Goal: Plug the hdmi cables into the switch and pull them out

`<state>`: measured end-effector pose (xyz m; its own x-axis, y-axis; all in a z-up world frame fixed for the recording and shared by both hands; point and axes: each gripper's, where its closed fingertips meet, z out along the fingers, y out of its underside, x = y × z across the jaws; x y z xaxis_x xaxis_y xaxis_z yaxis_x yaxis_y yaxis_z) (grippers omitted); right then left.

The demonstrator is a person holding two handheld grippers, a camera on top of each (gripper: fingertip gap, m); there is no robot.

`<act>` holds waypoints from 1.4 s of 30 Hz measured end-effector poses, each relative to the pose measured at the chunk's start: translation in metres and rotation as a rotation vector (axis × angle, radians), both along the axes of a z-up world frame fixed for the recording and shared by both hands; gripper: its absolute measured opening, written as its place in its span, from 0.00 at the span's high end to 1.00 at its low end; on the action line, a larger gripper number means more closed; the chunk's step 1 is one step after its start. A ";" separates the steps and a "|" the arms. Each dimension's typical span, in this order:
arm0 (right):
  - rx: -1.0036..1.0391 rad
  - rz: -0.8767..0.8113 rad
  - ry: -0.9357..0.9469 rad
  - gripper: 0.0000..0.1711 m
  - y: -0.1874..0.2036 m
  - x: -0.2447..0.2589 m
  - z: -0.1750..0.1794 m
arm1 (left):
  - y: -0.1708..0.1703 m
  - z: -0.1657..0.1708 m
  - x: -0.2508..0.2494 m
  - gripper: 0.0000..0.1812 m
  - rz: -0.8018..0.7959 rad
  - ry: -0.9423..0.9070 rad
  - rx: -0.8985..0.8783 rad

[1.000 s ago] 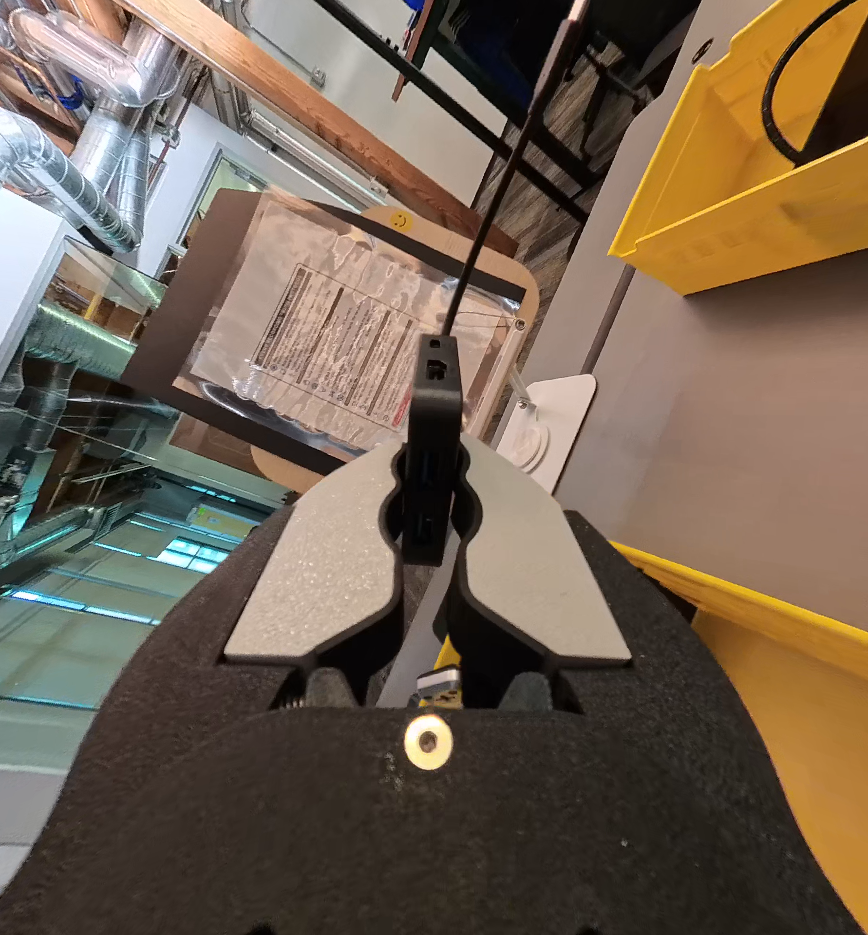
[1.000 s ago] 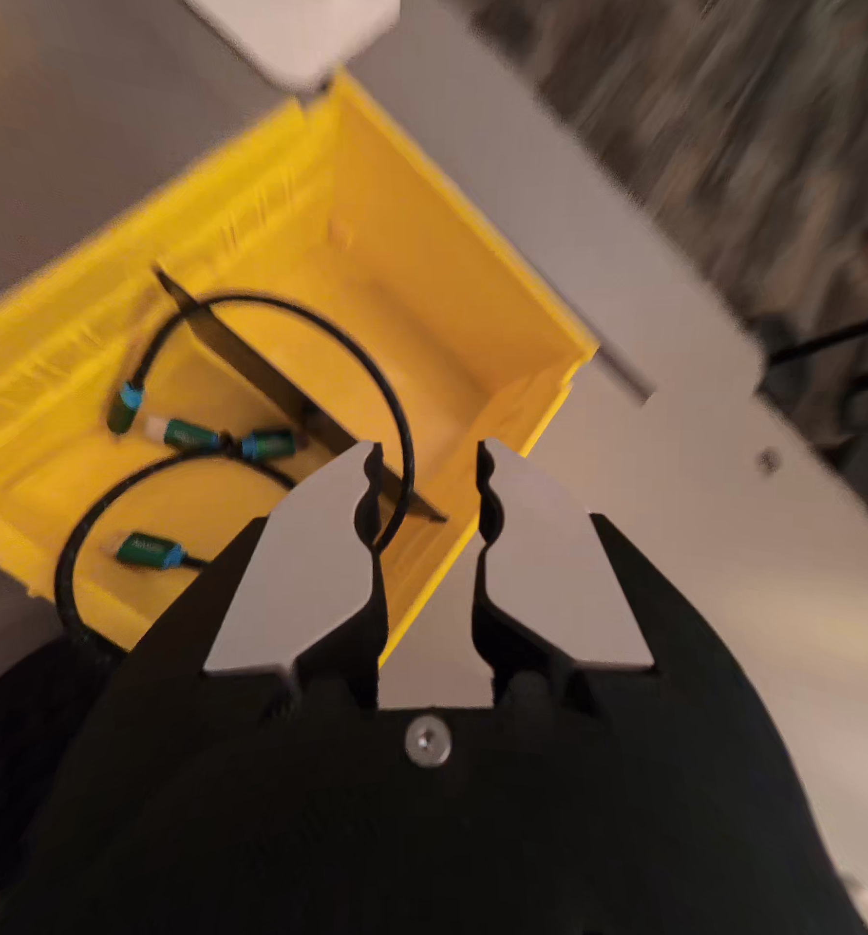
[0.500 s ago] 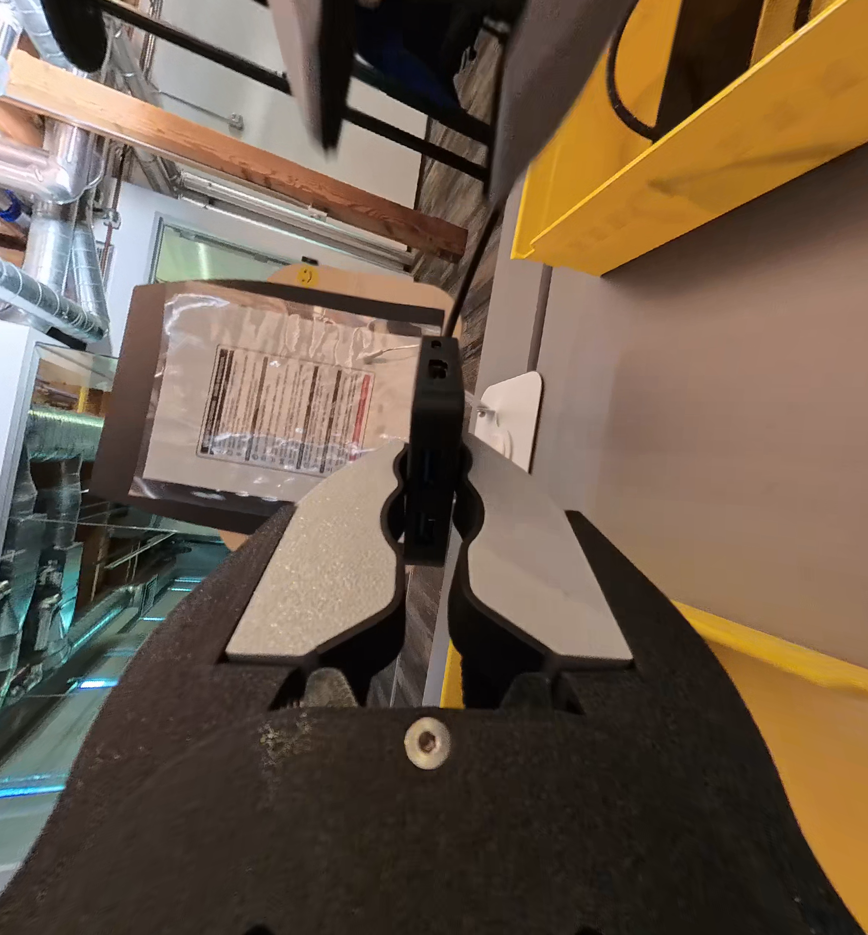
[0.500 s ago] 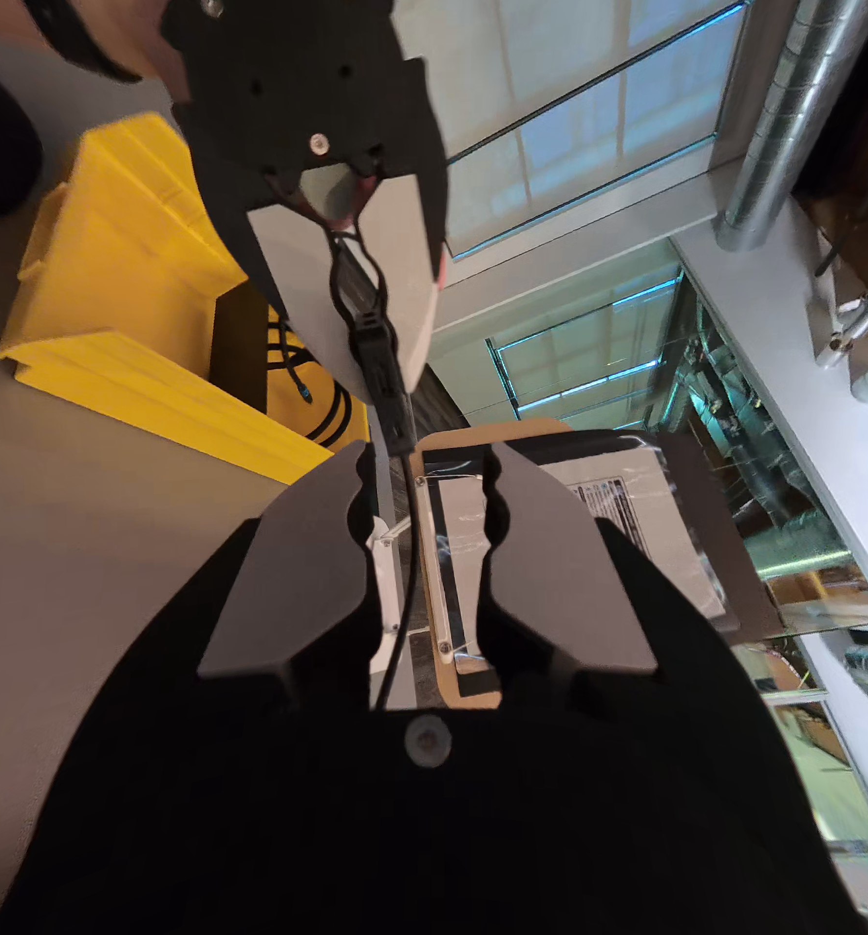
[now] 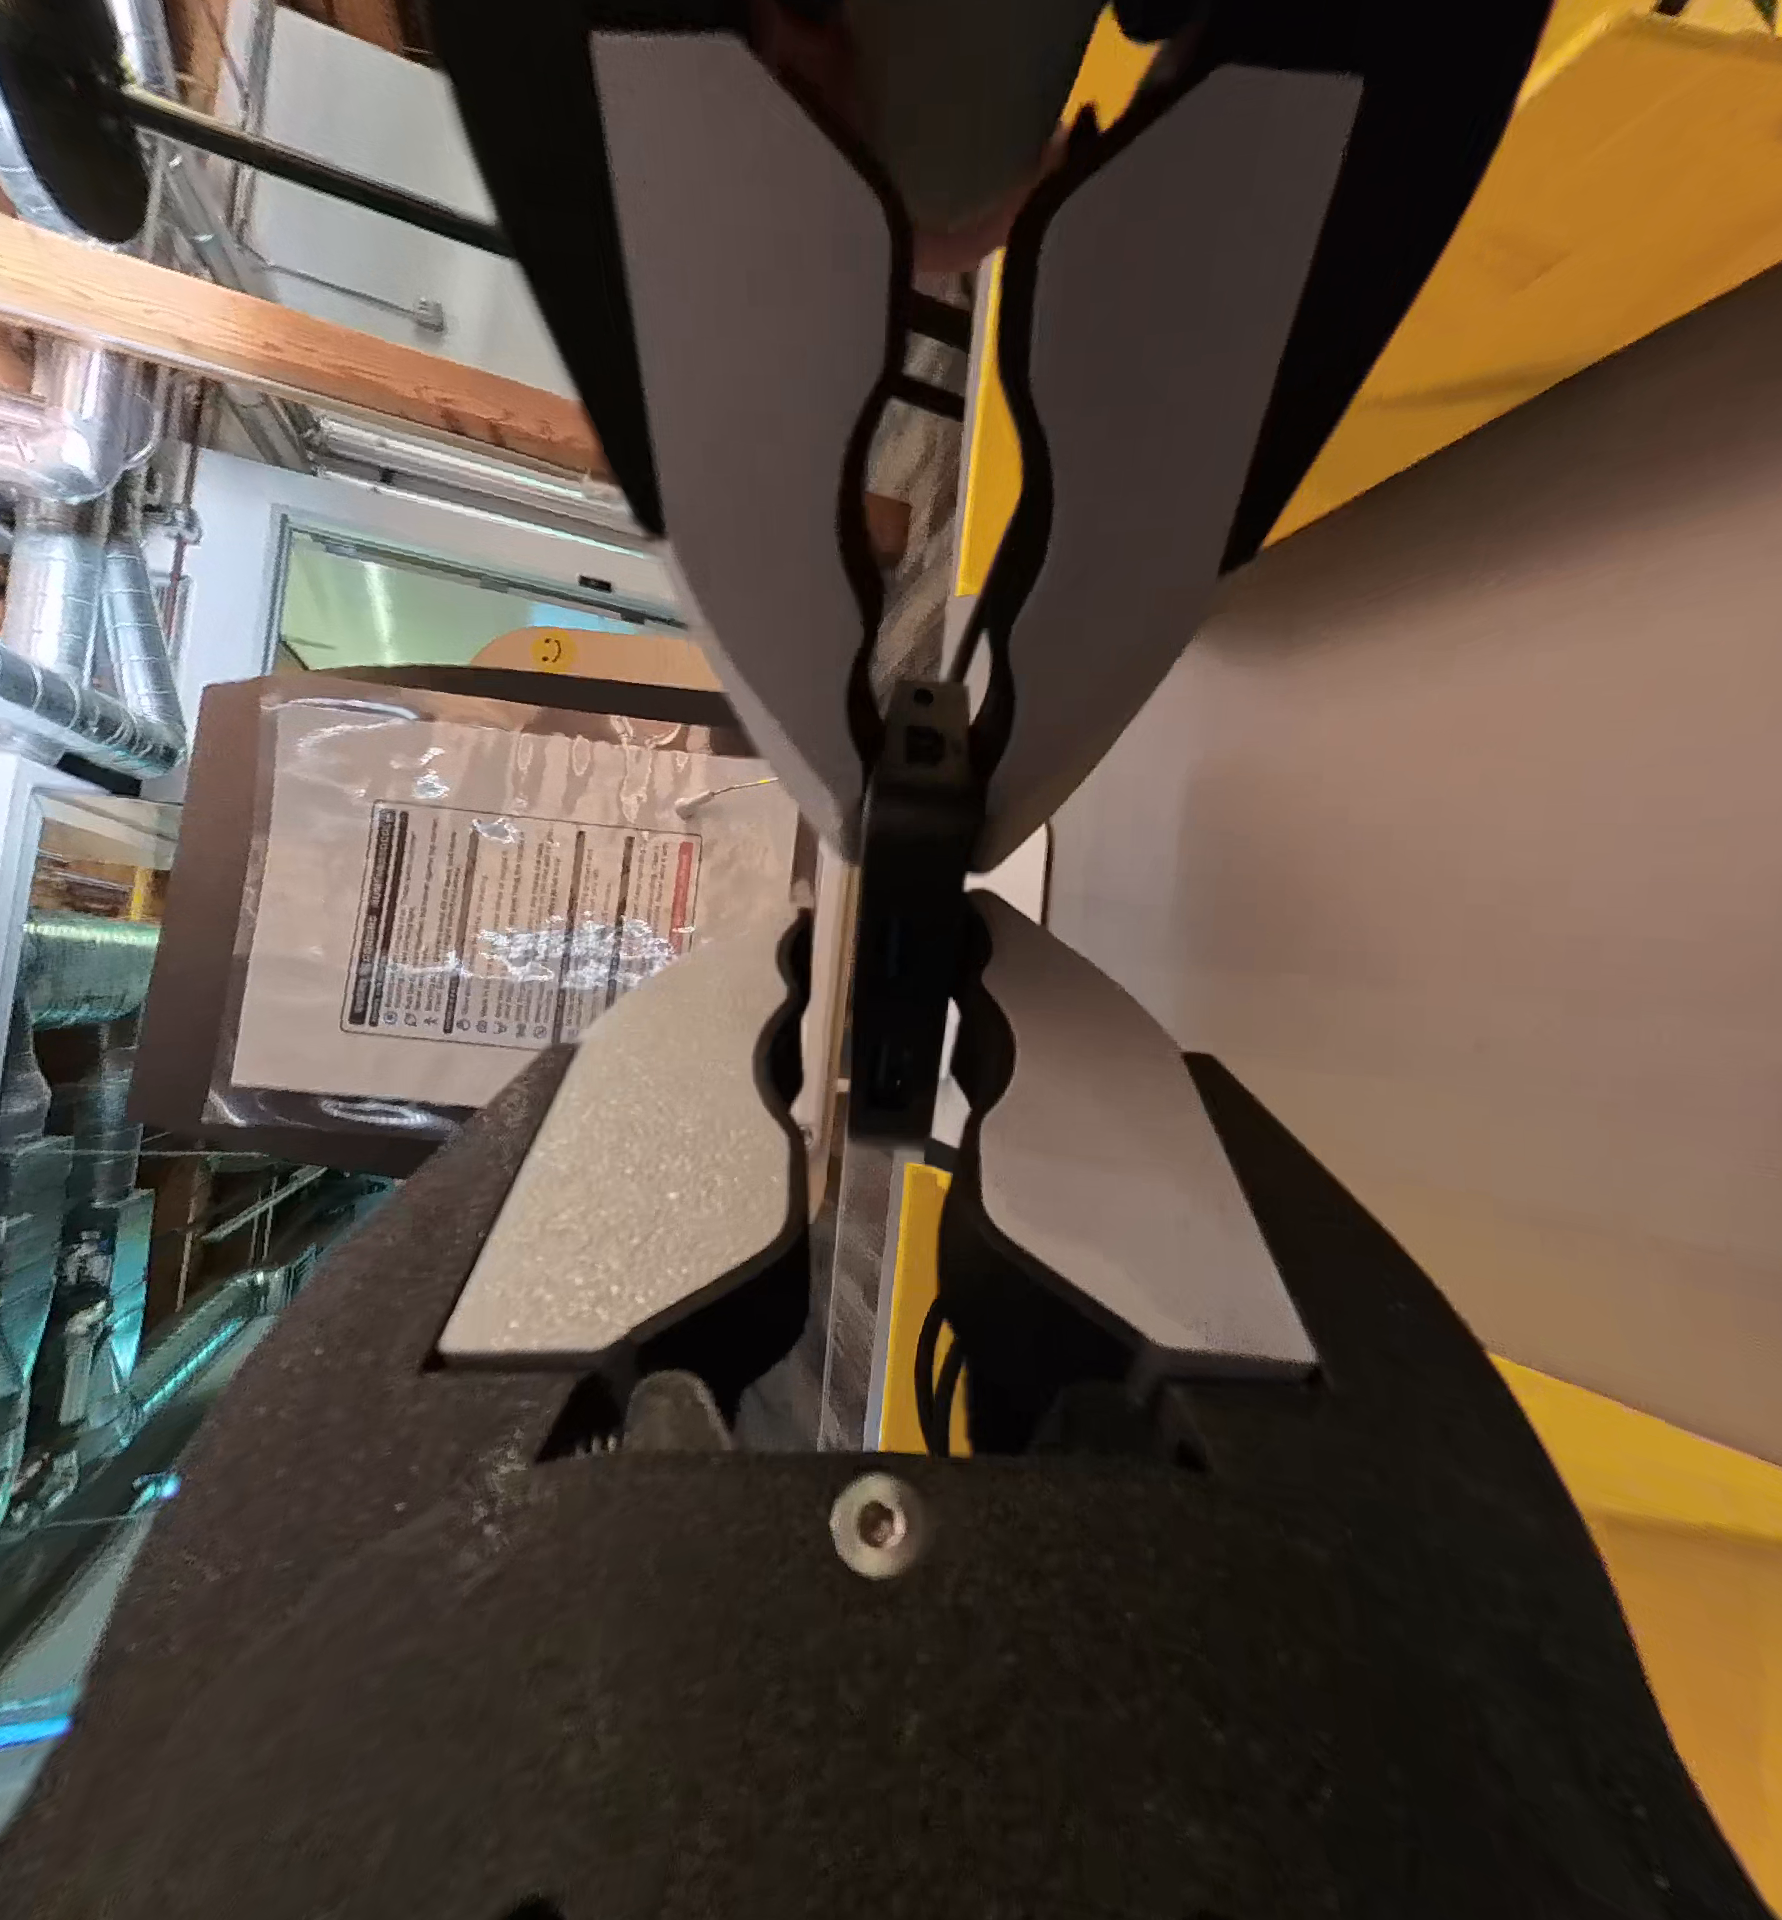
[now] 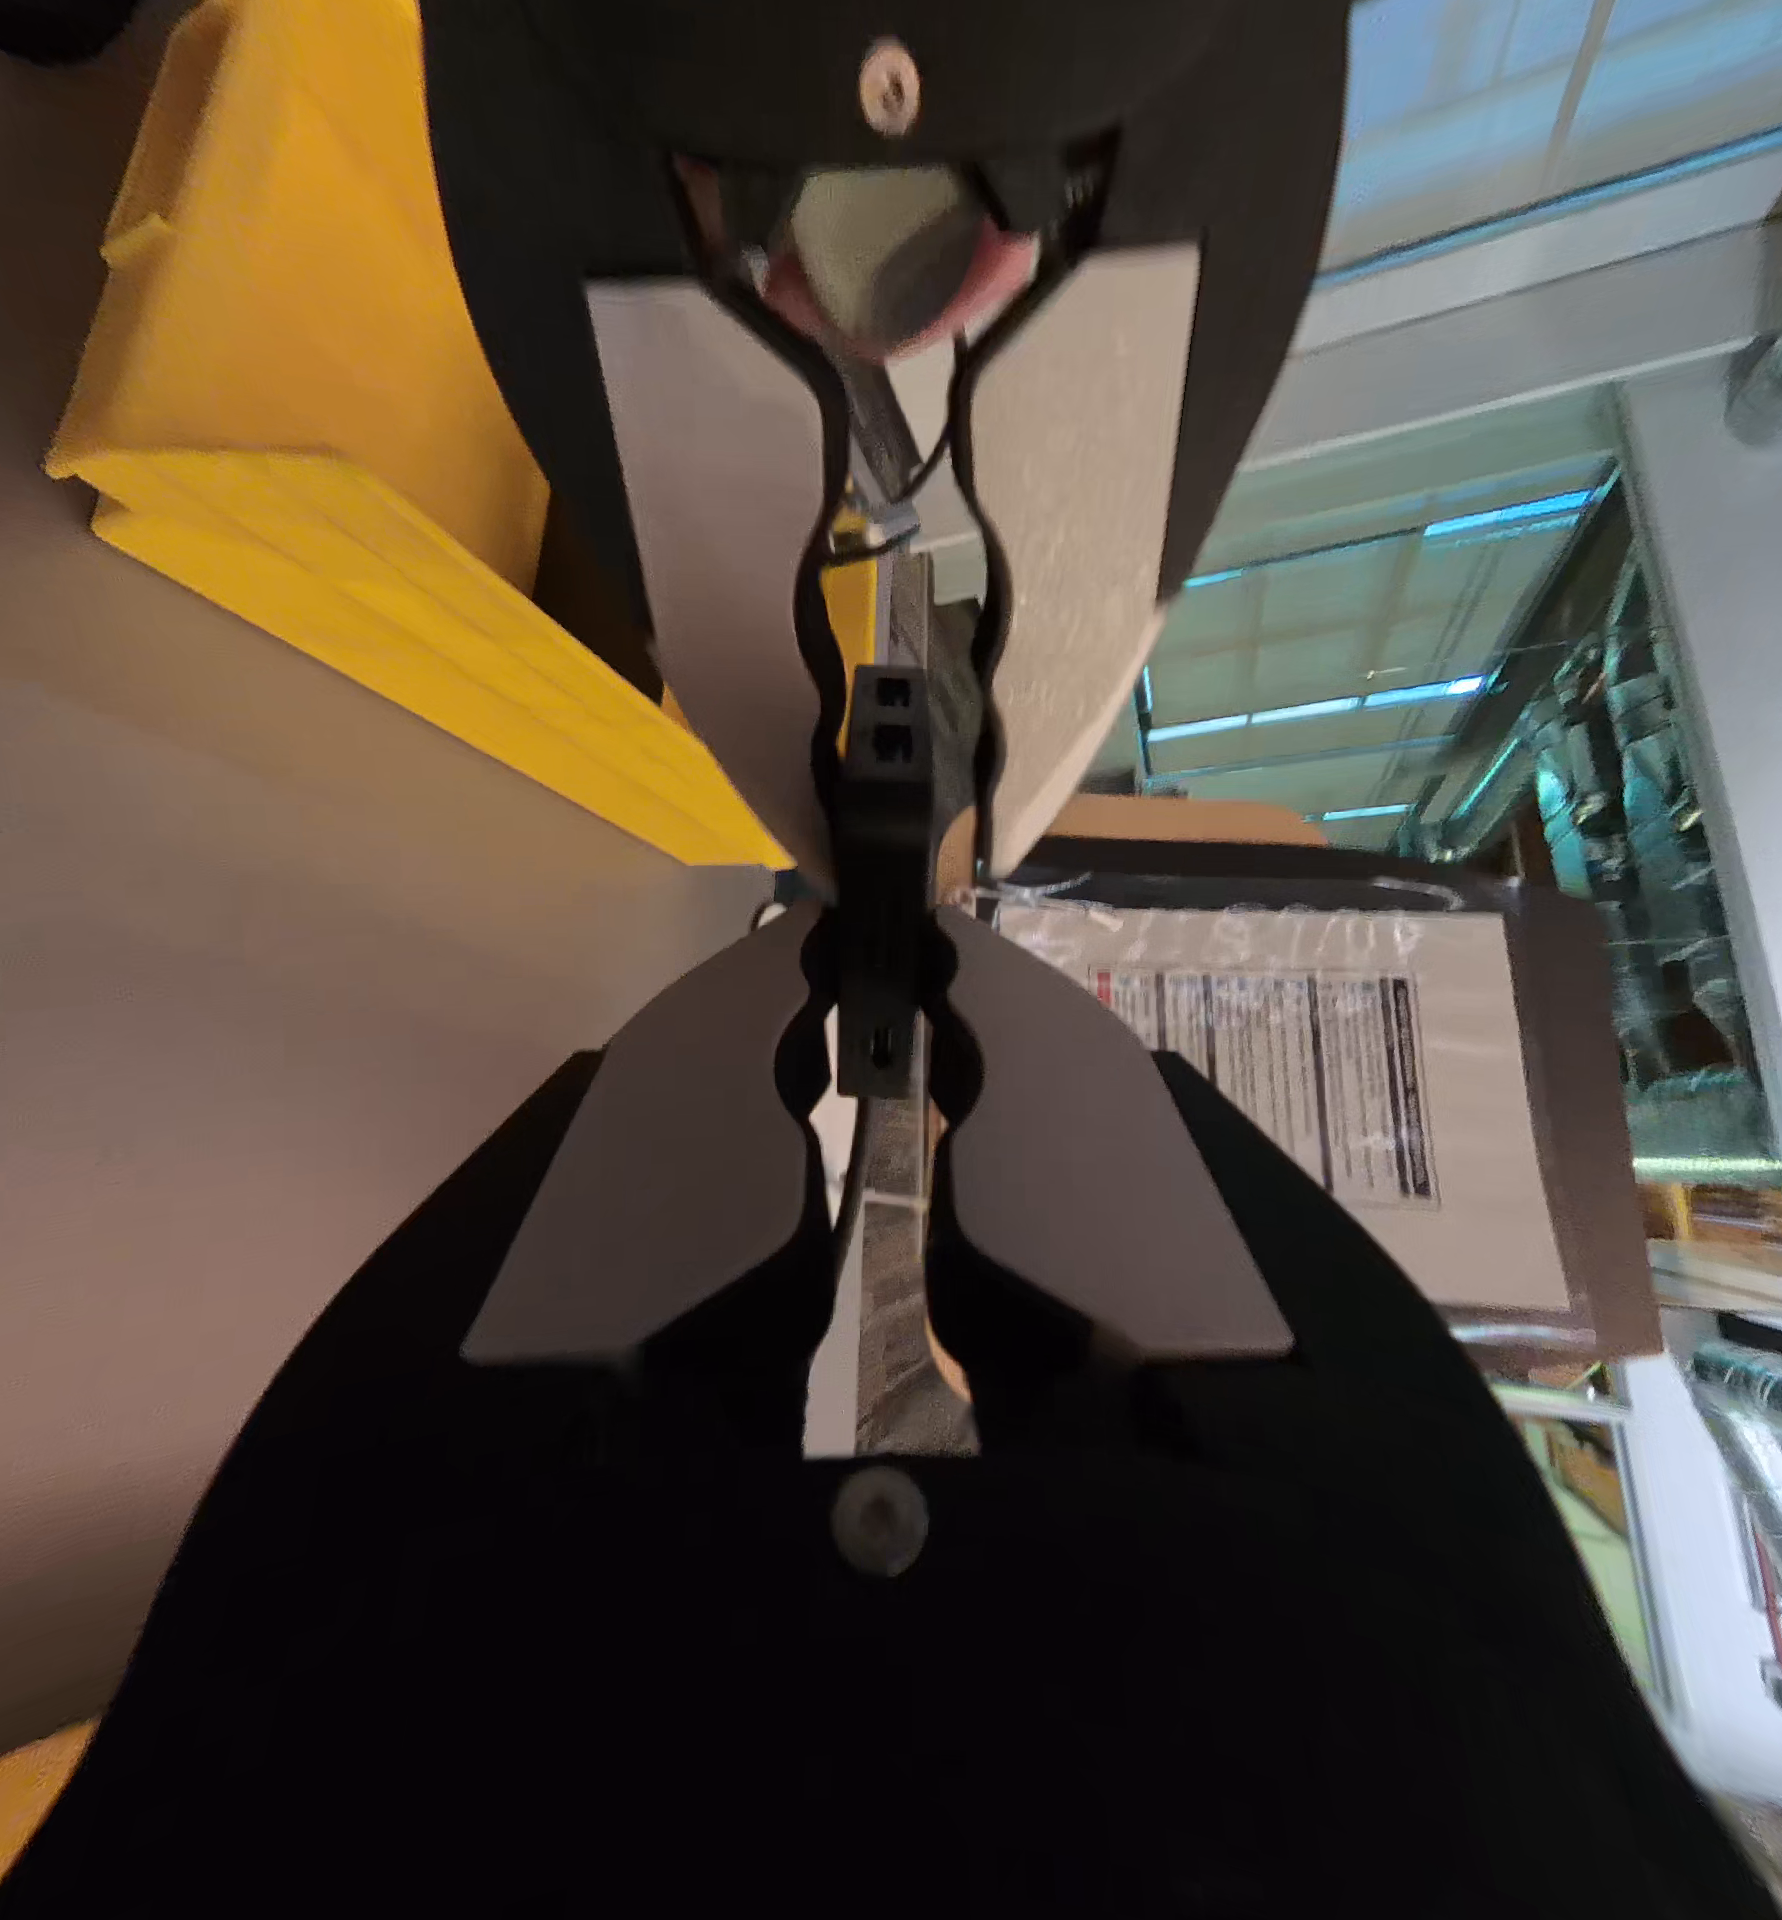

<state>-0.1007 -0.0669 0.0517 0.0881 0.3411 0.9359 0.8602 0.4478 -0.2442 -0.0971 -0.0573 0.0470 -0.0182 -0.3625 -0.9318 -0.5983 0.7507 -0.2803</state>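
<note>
The small black switch (image 5: 902, 1018) is held in the air between two grippers that face each other. My left gripper (image 5: 892, 920) is around its near end, with a narrow gap beside the switch, so it is slightly open. My right gripper (image 5: 913, 831) comes in from the top and is shut on the far end. In the right wrist view my right gripper (image 6: 879, 920) is closed on the switch (image 6: 882, 748), and the left gripper (image 6: 892, 862) stands loosely around the port end. A thin black cable (image 6: 845, 1174) runs from the switch between my right fingers.
A grey table (image 5: 1489, 935) lies to the right, with a yellow bin (image 5: 1541, 260) at the top and another (image 5: 1697, 1558) at the bottom, where black cable loops (image 5: 931, 1361) show. A cardboard board with a plastic-sleeved sheet (image 5: 502, 883) stands behind; it also shows in the right wrist view (image 6: 1282, 1039). Less than 4 cm separates the two grippers' tips.
My right gripper swung up from the yellow bin of cables, came to face the left gripper and closed on the switch's far end. My left jaws have eased apart.
</note>
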 end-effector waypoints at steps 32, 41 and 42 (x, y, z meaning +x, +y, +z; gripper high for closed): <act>-1.085 -0.612 -0.021 0.88 0.102 0.289 -0.121 | 0.071 0.066 -0.094 0.86 0.241 -0.236 -0.114; -0.237 -0.499 0.517 0.80 0.045 0.204 0.084 | 0.101 0.061 -0.155 0.86 0.360 -0.259 -0.314; -0.144 -0.477 0.542 0.80 0.029 0.196 0.093 | 0.104 0.053 -0.158 0.86 0.355 -0.246 -0.381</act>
